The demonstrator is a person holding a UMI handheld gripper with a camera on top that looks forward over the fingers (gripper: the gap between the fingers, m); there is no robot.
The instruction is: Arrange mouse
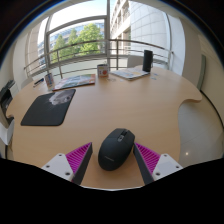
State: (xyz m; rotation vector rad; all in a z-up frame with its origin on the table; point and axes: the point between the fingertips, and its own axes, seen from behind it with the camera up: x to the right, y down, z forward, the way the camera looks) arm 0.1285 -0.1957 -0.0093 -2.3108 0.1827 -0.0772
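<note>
Right now the mouse [116, 148] sits on the bare wooden table [130, 100], between my two fingers and slightly ahead of their tips, with a visible gap at each side, so my gripper [113, 160] is spread apart and pressing on nothing. Its rounded black shell looks smooth to me, and I judge that is the main risk: if I close too far forward on the curved nose, the pads [76, 160] could squeeze it out ahead of me instead of holding it. Closing unevenly could also twist it, leaving it skewed when I set it down. The likely destination, as I read the task, is the dark mouse mat [48, 108], well apart from the mouse, off toward the window side. Carrying it that far with a weak grip could drop it on the way, or I could scrape it along the wood. Beyond the mat lie some papers [68, 81], a small cup [103, 71] and a dark upright object [147, 61] near the railing; they are well clear, so I expect no collision there
</note>
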